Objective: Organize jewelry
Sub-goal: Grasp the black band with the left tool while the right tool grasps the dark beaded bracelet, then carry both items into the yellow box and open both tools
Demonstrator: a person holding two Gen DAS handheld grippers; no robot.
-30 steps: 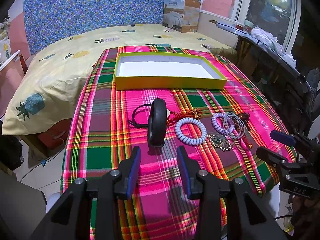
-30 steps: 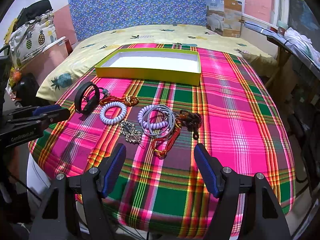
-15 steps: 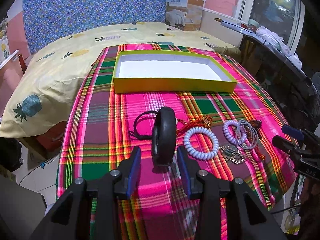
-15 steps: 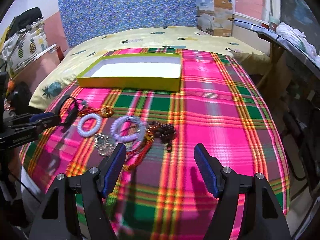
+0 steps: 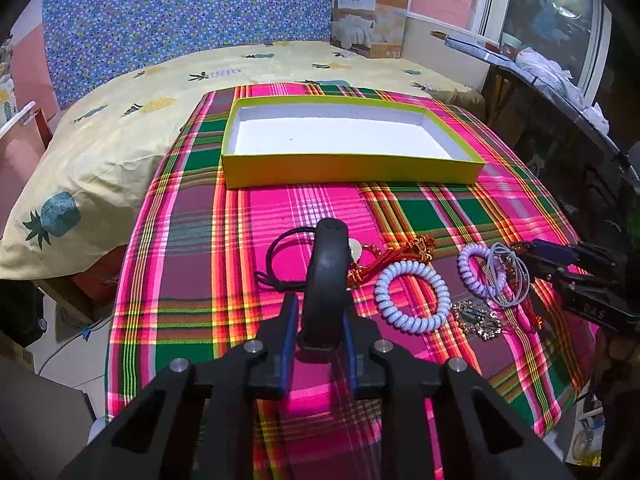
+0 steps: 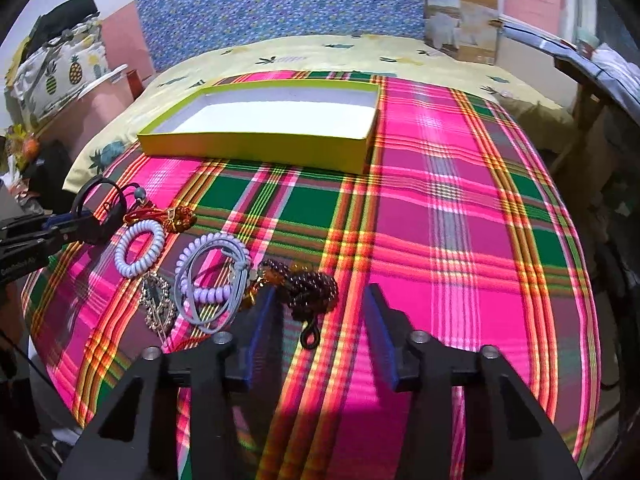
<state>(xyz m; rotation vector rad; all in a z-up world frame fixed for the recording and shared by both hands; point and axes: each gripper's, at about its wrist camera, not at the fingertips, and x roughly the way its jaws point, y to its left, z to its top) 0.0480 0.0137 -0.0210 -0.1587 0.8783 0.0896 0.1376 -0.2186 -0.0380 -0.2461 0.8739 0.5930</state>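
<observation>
A black bangle (image 5: pixel 326 280) stands on edge on the pink plaid cloth (image 5: pixel 192 248), and the left gripper (image 5: pixel 317 316) has just been closing its jaws until the blue pads press both its sides. Just beside it lie a lilac coil hair tie (image 5: pixel 412 296), a second coil tie with grey elastic loops (image 6: pixel 212 280) and a dark bead bracelet (image 6: pixel 310 290), all well short of the yellow-green box (image 5: pixel 352 168). The right gripper (image 6: pixel 320 312), its jaws also closing yet still apart, straddles the bead bracelet without touching.

Home bedroom: pineapple-print bed (image 5: pixel 132 120), window (image 5: pixel 548 20).
</observation>
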